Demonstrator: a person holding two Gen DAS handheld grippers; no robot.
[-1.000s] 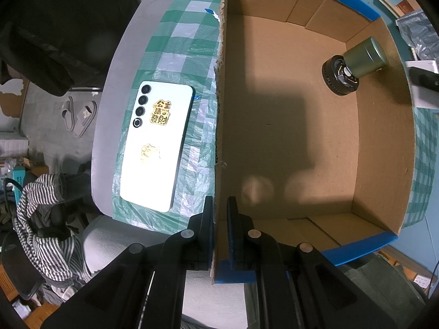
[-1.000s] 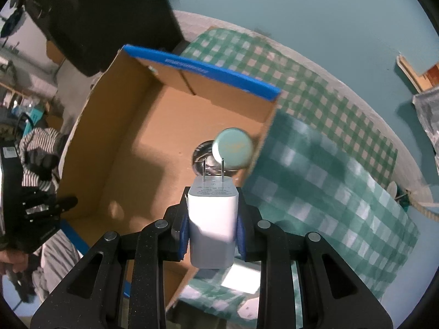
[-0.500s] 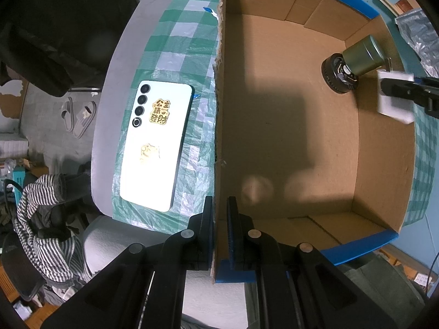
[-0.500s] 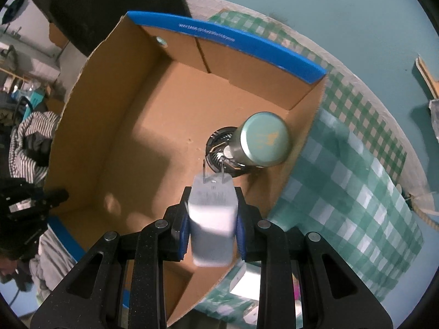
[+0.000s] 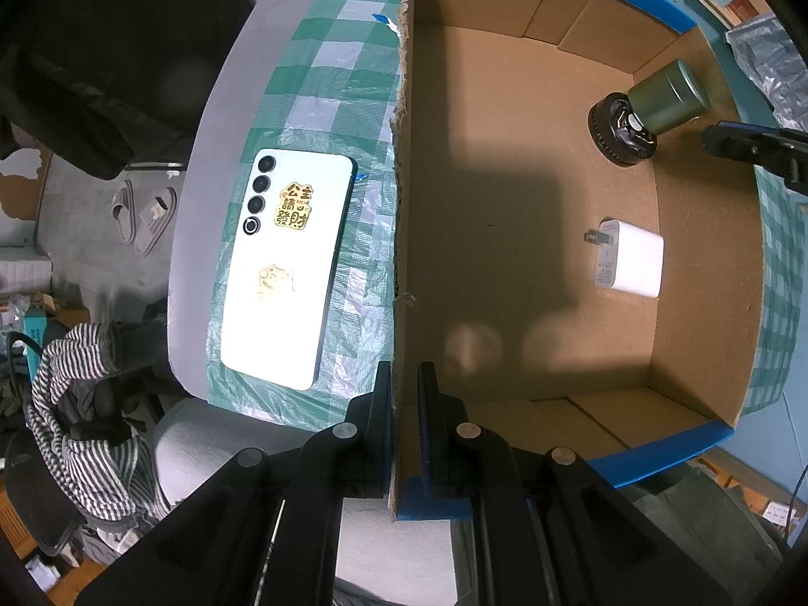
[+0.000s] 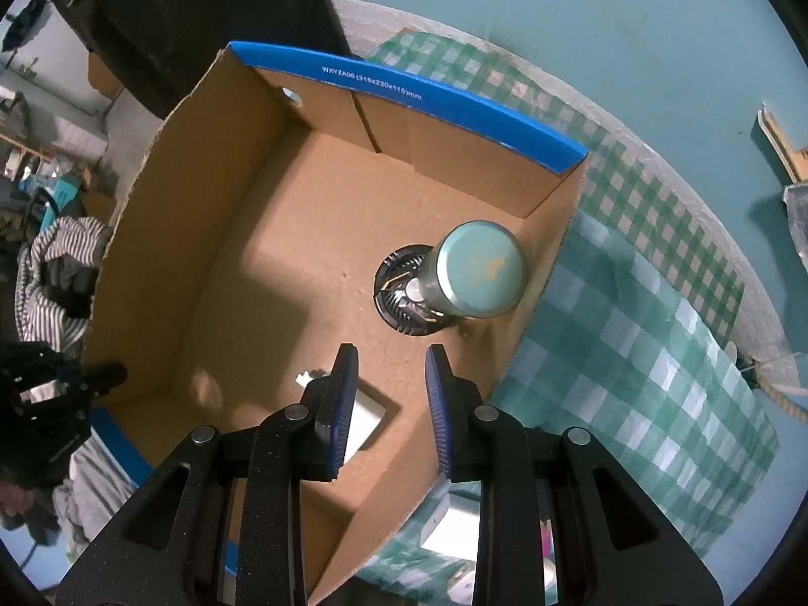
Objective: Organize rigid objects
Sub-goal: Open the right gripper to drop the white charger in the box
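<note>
Teal wall (image 6: 581, 15), grey floor (image 5: 76, 202), green checked tablecloth (image 6: 656, 353), striped garment (image 5: 76, 404) on chair

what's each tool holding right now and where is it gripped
Left tool is clamped on the cardboard box's side wall near its corner. Right tool is open, holding nothing.

Left gripper (image 5: 404, 394) jaws closed tight, pinching a thin wall edge; right gripper (image 6: 391, 394) jaws spread apart, holding nothing.
</note>
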